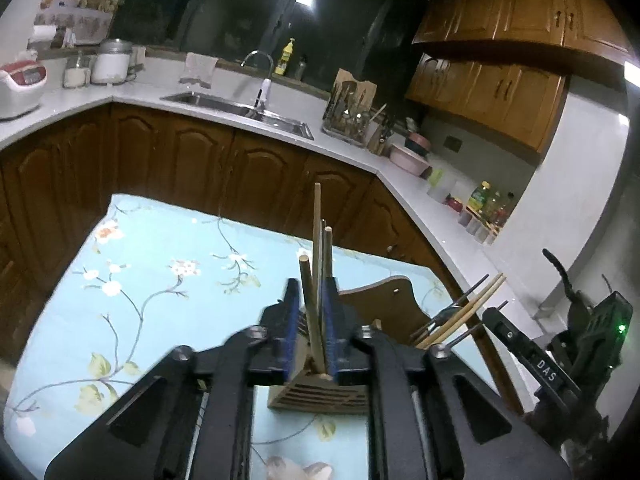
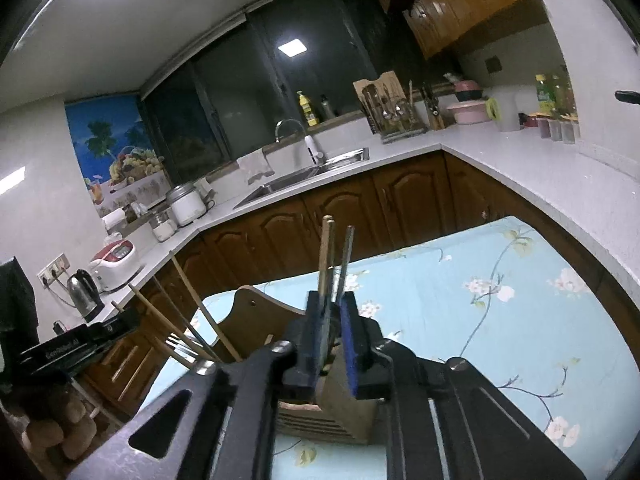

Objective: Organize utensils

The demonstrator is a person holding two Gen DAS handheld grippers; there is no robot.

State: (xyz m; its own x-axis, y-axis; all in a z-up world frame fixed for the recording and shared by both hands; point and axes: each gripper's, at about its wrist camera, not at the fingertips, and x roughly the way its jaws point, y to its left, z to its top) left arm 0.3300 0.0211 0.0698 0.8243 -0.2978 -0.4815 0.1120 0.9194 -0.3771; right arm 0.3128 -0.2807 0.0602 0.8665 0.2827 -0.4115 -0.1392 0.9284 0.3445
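My left gripper [image 1: 313, 304] is shut on a bundle of wooden chopsticks [image 1: 317, 264] that stand upright over a slatted wooden utensil holder [image 1: 320, 394] on the blue floral table. My right gripper [image 2: 333, 320] is nearly closed around wooden and metal chopsticks [image 2: 329, 256] standing over the same holder [image 2: 340, 404]. More chopsticks and a fork [image 1: 460, 312] lean in the holder's other side, under the right gripper's body; they also show in the right wrist view [image 2: 192, 320]. The holder's tall wooden back [image 1: 384, 296] rises behind.
The table with the blue floral cloth [image 1: 160, 280] stands before brown cabinets [image 1: 200, 168]. A white counter holds a sink [image 1: 240, 110], a utensil rack [image 1: 348, 112], a rice cooker [image 1: 20, 84], jars, pink bowls [image 1: 412, 152] and bottles [image 1: 488, 204]. A kettle [image 2: 84, 292] sits at the left.
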